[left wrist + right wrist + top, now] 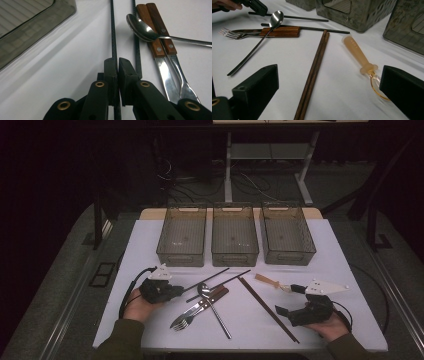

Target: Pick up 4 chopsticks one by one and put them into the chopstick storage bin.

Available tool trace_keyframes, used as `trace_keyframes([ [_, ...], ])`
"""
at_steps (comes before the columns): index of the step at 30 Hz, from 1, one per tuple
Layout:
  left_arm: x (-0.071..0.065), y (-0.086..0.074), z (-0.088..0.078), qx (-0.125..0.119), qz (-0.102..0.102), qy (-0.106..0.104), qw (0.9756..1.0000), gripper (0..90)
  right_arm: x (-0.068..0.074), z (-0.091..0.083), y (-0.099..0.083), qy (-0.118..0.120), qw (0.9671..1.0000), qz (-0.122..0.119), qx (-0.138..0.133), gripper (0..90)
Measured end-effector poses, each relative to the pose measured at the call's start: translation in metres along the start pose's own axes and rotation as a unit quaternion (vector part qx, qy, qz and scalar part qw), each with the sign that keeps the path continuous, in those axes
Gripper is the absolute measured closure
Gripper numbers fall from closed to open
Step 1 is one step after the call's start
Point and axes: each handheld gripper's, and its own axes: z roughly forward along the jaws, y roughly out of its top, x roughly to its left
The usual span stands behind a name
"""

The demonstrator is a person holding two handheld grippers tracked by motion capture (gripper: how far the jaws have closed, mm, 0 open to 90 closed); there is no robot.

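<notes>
White table (150, 245) in a dark room, left gripper (117, 65) clamped on a thin black chopstick (113, 37), right gripper (329, 85) wide apart, three see-through bins (235, 237) beyond them.

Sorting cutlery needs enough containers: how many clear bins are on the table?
3, in a row along the far edge of the table: the left bin, the middle bin and the right bin. None looks hidden.
</notes>
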Motion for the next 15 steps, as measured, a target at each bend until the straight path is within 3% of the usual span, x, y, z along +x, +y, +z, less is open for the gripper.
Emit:
trace_keyframes([
  [15, -0.005, -0.002, -0.027, -0.025, -0.002, -0.003, 0.9997, 85.3, 0.0, -0.001, 0.0, -0.002, 1.0, -0.001, -0.001, 2.2],
])
